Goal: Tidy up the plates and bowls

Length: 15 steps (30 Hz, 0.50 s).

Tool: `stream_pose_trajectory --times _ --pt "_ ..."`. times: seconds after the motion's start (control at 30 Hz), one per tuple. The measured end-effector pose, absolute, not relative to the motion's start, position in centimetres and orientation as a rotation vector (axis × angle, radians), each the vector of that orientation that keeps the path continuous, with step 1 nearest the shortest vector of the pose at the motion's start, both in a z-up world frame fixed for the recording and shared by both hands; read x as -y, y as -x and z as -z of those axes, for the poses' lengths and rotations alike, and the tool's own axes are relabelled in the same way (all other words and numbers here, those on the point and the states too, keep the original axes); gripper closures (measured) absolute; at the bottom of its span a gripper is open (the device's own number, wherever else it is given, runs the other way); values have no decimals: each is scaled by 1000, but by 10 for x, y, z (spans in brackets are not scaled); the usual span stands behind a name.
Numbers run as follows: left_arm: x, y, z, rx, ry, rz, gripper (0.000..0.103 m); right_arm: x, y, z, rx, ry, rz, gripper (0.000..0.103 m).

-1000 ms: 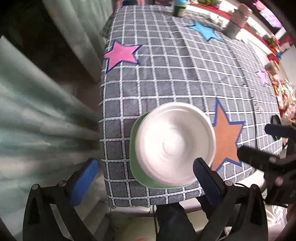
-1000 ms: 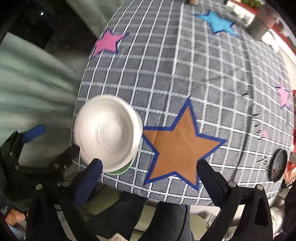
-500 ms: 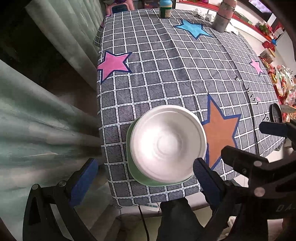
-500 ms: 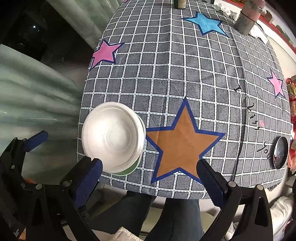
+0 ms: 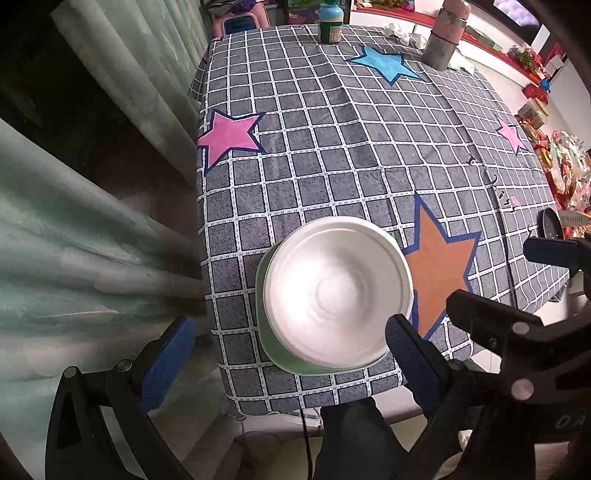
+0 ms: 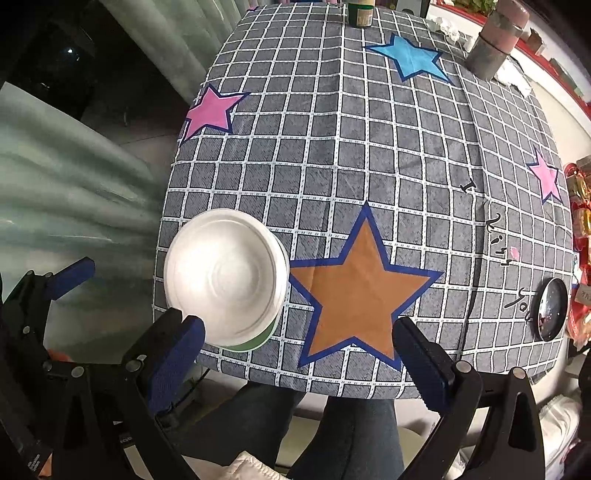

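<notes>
From the left wrist view, the left tongs [image 5: 284,354] hang with their blue-padded fingers spread wide and nothing between them, above the near edge of the counter [image 5: 332,147]. Below them a white bowl [image 5: 338,293] sits nested on a green plate [image 5: 271,343], close to the counter's near left corner and just beside an orange star [image 5: 439,273] printed on the checked cloth. Stacked like that, the pair looks tidied into one pile, which I take to be the point of the task. At the far edge stand a small bottle [image 5: 330,24] with a label too blurred to read and a grey flask [image 5: 445,35]. From the right wrist view, the right tongs [image 6: 295,363] are likewise spread apart and empty, held over the counter's near edge with the orange star [image 6: 360,288] between their fingers; the white bowl [image 6: 225,282] lies to their left, the green plate [image 6: 258,341] showing only as a sliver beneath it. Some dark lettering [image 6: 498,240] runs down the cloth on the right, but I cannot make out the words. A dark round dish [image 6: 552,308] rests near the right edge.
</notes>
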<state>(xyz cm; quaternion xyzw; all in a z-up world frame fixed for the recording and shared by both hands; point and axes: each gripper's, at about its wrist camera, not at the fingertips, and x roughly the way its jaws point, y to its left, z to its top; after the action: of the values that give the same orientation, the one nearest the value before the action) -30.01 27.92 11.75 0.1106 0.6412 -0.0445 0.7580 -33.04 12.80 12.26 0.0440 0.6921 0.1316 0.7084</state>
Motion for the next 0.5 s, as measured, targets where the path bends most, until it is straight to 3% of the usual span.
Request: stream_pose_trajectory --times 0.5 --pt "-281 298 -115 -1408 -265 99 0 -136 331 -124 -1513 -95 -303 1"
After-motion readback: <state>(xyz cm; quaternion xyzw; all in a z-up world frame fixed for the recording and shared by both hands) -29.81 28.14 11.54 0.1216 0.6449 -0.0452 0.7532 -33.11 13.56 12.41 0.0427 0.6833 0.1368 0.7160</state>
